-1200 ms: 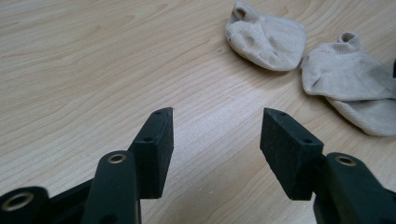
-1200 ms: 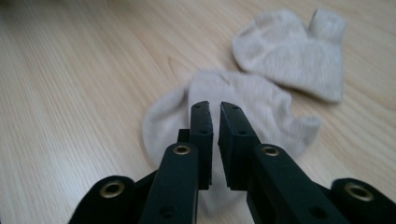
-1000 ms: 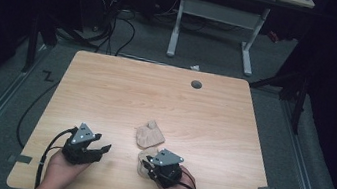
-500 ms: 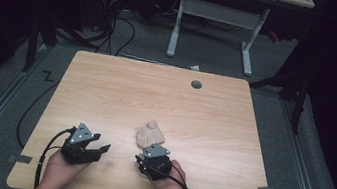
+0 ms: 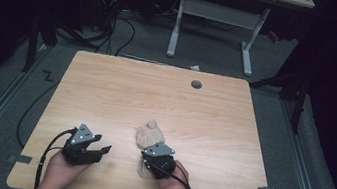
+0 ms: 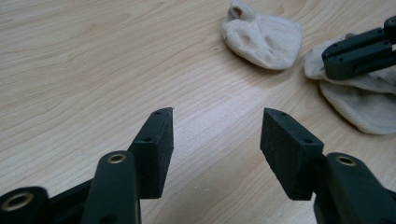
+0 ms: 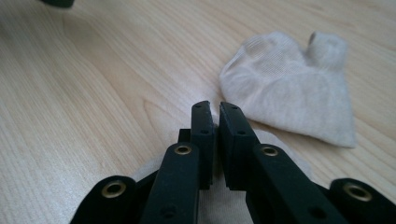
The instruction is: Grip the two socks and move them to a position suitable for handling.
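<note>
Since the earlier frame, the right tongs (image 5: 150,164) had drawn back toward the person, clamped on the near beige sock (image 7: 219,205). Left tongs (image 6: 215,135) stood open over bare desk (image 5: 121,92). A second sock (image 5: 150,133) lay just ahead of the right tongs.

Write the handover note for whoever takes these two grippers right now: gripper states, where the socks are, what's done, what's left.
Left gripper: open, holding nothing, over bare wood at the near left of the table.
Right gripper: jaws shut on the near sock, pinching its fabric at the near centre of the table.
Far sock: lies loose on the wood just beyond the right gripper, close to the near sock; whether they touch is unclear.
Done: one sock gripped.
Left: probably bring the two socks together as a pair; the left gripper is free to take the far sock.
</note>
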